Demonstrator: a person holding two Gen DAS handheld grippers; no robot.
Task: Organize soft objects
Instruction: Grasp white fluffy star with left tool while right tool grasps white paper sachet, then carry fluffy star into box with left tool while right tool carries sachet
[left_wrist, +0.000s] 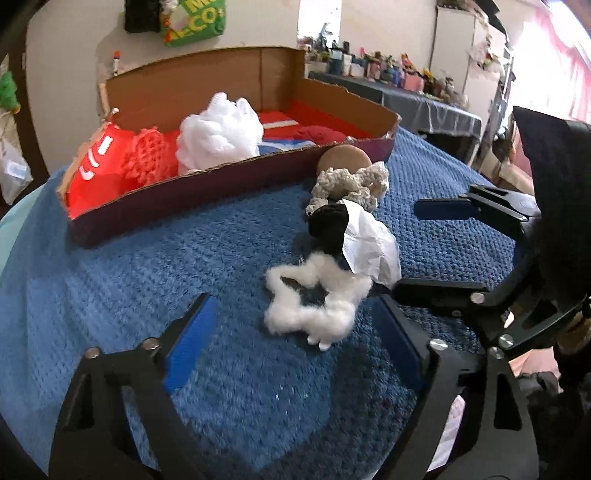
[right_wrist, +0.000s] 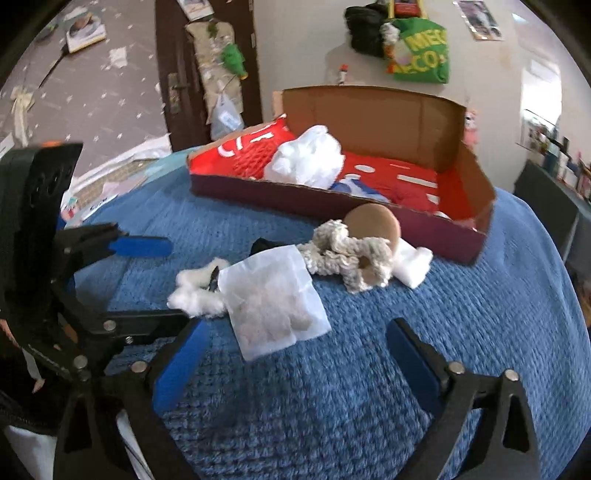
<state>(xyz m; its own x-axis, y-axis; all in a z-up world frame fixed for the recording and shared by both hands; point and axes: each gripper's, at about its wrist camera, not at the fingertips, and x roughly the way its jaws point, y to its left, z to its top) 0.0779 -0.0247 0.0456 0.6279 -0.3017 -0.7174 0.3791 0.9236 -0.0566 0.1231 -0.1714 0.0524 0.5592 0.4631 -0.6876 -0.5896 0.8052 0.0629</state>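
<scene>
The left gripper (left_wrist: 295, 347) stands wide open over the blue blanket (left_wrist: 155, 266) with nothing gripped; the white fluff ring (left_wrist: 314, 306) lies just ahead of its tips, toward 12 o'clock and a little nearer the right-hand finger, without touching the pads. The right gripper (right_wrist: 295, 354) is likewise spread wide and holds nothing; the white sachet (right_wrist: 273, 295) lies just beyond its tips at 11 o'clock, the near corner of the sachet reaching between the fingers. In the left view the right gripper comes in at 3 o'clock, its lower finger close beside the sachet. A black item (left_wrist: 330, 227) is half hidden under the sachet, and what it is cannot be told. The grey crochet piece (right_wrist: 347, 254) lies at 12 o'clock from the sachet, against a tan disc (right_wrist: 373, 221) that leans on the box (right_wrist: 332, 201); a white block (right_wrist: 415, 260) is beside them. Inside the box, one white mesh puff (left_wrist: 218, 129), one red knit piece (left_wrist: 147, 158) and red cloth (left_wrist: 88, 166) show; the rest of its contents is cut off by the front wall. On the blanket, six loose things can be counted.
</scene>
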